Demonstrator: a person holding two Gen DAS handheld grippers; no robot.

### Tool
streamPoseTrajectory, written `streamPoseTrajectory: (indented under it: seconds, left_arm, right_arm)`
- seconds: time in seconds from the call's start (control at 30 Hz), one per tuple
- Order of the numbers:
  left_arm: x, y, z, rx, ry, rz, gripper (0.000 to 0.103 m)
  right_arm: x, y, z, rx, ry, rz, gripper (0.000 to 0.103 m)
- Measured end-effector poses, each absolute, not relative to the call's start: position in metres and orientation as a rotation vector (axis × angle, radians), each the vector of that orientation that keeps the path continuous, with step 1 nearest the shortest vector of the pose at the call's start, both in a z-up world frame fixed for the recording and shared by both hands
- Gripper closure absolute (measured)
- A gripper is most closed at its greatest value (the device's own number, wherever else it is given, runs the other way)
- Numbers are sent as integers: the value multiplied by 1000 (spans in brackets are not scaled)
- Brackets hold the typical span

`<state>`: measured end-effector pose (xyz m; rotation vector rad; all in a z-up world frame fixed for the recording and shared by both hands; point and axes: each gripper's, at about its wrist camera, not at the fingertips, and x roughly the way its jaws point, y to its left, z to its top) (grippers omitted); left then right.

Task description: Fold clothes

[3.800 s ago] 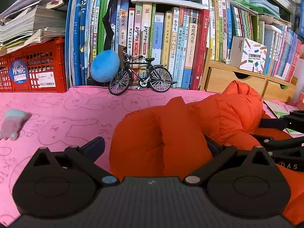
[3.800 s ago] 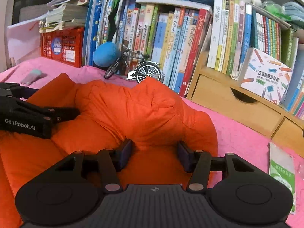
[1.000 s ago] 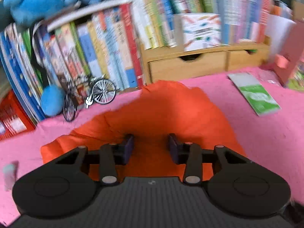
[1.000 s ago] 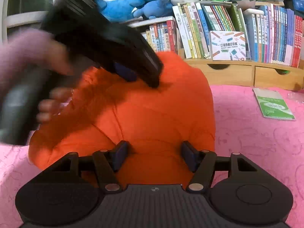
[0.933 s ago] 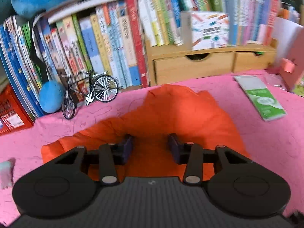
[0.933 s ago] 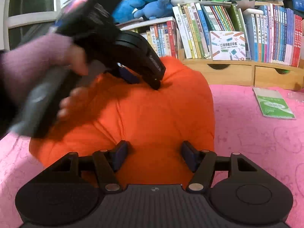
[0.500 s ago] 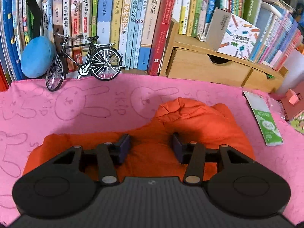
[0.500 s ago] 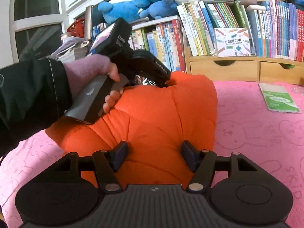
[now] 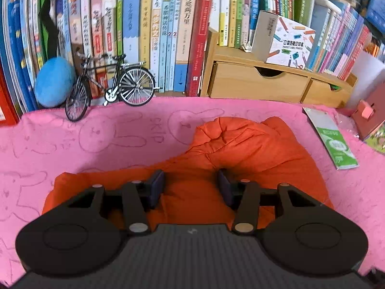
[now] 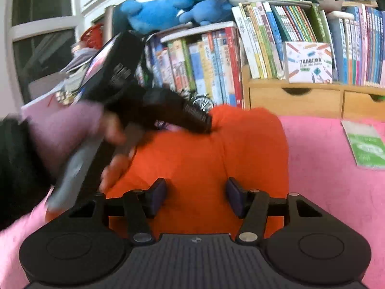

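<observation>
Two matte black handheld grippers fill the foreground. The left gripper (image 9: 191, 186) has a ribbed dark grey top plate bearing a small pale mark, two round black housings with embossed circles, angular linkage arms pinned with silver screws, and dark blue-purple finger pads (image 9: 156, 187). The right gripper (image 10: 196, 196) is built the same way. Seen from the right wrist view, the left hand (image 10: 105, 130) (blurred) wears a mauve knitted cuff under a black sleeve (image 10: 16, 168) and wraps a grey handle.
</observation>
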<state>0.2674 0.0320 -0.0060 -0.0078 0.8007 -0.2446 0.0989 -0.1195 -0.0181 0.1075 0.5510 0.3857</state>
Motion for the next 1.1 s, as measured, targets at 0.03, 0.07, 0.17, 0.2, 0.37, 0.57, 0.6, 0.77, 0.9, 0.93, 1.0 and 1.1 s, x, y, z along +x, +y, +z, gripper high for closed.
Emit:
streamPoseTrajectory:
  seconds: [0.03, 0.07, 0.17, 0.2, 0.37, 0.57, 0.6, 0.77, 0.9, 0.93, 1.0, 1.1]
  left_arm:
    - [266, 29, -6, 5, 791, -239, 53]
    - [265, 27, -6, 17, 782, -231, 53]
    - [249, 25, 7, 40, 747, -195, 53]
    - [241, 26, 14, 39, 731, -184, 53]
    - [156, 45, 45, 19, 558, -178, 27]
    - [36, 85, 37, 59, 483, -145, 24]
    - [23, 89, 31, 67, 521, -161, 24]
    - [16, 82, 1, 107, 648, -172, 24]
    - [41, 79, -16, 140, 682, -112, 22]
    - [46, 80, -20, 145, 688, -104, 19]
    - [51, 84, -23, 134, 690, -105, 15]
    - [54, 92, -27, 117, 688, -102, 7]
  right_arm:
    - [92, -123, -21, 114, 560, 393, 47]
    - [85, -127, -22, 117, 573, 405, 47]
    - [66, -143, -21, 124, 605, 442, 47]
    - [58, -150, -19, 137, 599, 451, 46]
    - [14, -176, -12, 99, 517, 426, 21]
    - [-21, -135, -15, -288, 392, 427, 17]
    - [-21, -126, -17, -333, 377, 428, 16]
    - [-10, -92, -23, -390, 331, 434, 16]
    - [1, -88, -24, -349, 343, 392, 17]
    - [3, -91, -25, -339, 356, 374, 17]
    - [7, -98, -26, -316, 379, 337, 18]
    - [14, -112, -27, -290, 412, 273, 29]
